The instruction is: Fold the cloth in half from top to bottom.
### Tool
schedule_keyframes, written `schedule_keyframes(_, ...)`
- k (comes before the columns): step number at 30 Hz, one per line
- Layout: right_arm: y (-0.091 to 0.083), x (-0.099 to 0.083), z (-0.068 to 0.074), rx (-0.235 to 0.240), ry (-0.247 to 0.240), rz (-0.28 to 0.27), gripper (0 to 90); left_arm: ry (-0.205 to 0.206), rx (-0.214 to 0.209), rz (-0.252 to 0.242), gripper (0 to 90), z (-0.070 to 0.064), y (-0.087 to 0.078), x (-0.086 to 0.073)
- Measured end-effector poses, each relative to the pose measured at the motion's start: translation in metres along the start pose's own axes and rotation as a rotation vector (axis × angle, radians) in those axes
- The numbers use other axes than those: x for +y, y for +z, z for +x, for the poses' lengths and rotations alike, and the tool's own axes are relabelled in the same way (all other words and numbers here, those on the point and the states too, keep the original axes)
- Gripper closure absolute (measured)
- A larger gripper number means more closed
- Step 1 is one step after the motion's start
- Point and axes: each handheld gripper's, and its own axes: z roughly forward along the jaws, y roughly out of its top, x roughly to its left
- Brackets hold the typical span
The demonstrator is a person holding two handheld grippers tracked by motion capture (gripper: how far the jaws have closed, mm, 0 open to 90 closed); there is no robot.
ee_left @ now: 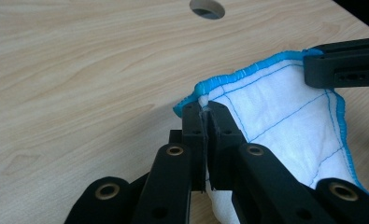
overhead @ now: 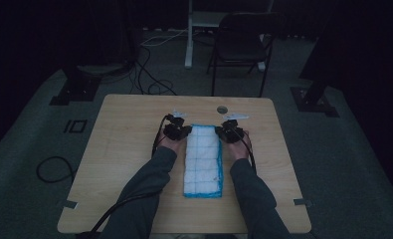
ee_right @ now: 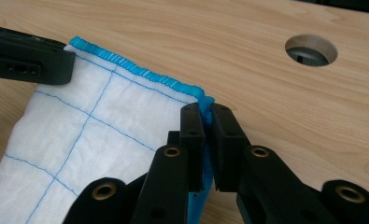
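Note:
A white cloth (overhead: 202,159) with blue stitched grid lines and a bright blue hem lies folded lengthwise in the middle of the wooden table (overhead: 124,144). My left gripper (overhead: 182,130) is shut on its far left corner; in the left gripper view the gripper (ee_left: 204,112) pinches the cloth (ee_left: 285,116) at the hem. My right gripper (overhead: 224,130) is shut on the far right corner, and in the right gripper view the gripper (ee_right: 206,112) clamps the blue edge of the cloth (ee_right: 102,121). The far edge is lifted slightly between both grippers.
A round cable hole (overhead: 222,109) sits in the table just beyond the cloth. A dark folding chair (overhead: 241,45) stands behind the table, with cables (overhead: 149,79) on the floor. Bare wood lies to both sides of the cloth.

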Motion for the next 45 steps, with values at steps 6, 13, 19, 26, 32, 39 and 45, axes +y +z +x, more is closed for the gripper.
schedule_keyframes(6, -0.011, 0.001, 0.004, 0.014, -0.006, -0.037, 85.1, 0.012, -0.008, -0.026, 87.6, -0.001, -0.009, -0.001)
schedule_keyframes(13, -0.019, 0.001, 0.009, 0.022, -0.028, -0.058, 85.1, 0.022, -0.01, -0.04, 87.6, -0.002, -0.017, -0.001)
schedule_keyframes(19, -0.022, 0.005, 0.009, 0.015, -0.033, -0.073, 85.1, 0.027, -0.011, -0.062, 87.6, -0.003, -0.022, 0.009)
schedule_keyframes(26, -0.028, 0.006, 0.011, 0.02, -0.036, -0.086, 85.1, 0.034, -0.014, -0.078, 87.5, -0.005, -0.027, 0.01)
schedule_keyframes(32, -0.032, -0.001, 0.014, 0.038, -0.021, -0.1, 85.0, 0.029, -0.02, -0.083, 87.5, -0.005, -0.03, 0.003)
schedule_keyframes(39, -0.037, 0.0, 0.018, 0.045, -0.033, -0.111, 85.0, 0.027, -0.026, -0.102, 87.4, -0.008, -0.04, -0.002)
schedule_keyframes(45, -0.041, -0.003, 0.023, 0.059, -0.042, -0.114, 85.0, 0.021, -0.032, -0.115, 87.3, -0.009, -0.047, -0.01)
